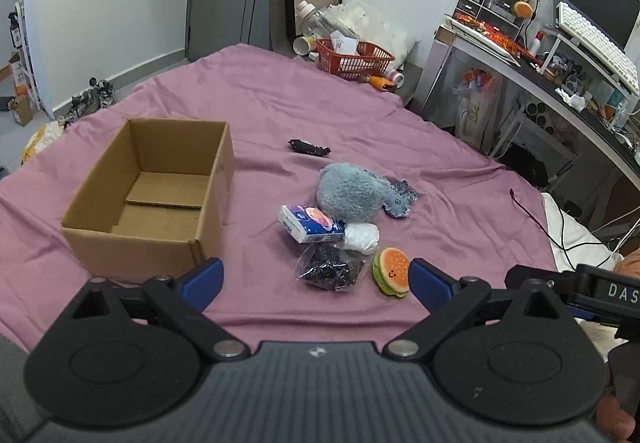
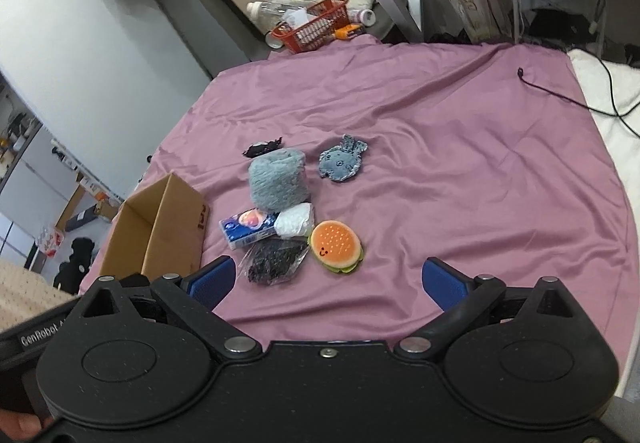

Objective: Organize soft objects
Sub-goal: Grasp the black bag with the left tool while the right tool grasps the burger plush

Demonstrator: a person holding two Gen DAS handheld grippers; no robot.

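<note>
Lying clustered on the mauve bed sheet beside one empty cardboard box: one grey fluffy plush, one tissue pack, one burger squishy, one bagged black item. Left gripper and right gripper are spread, empty.

On the bed sheet: one cardboard box, one grey plush, one denim patch, one tissue pack, one white bundle, one clear bag, one burger toy, one black scrap, one red basket at the far edge.
</note>
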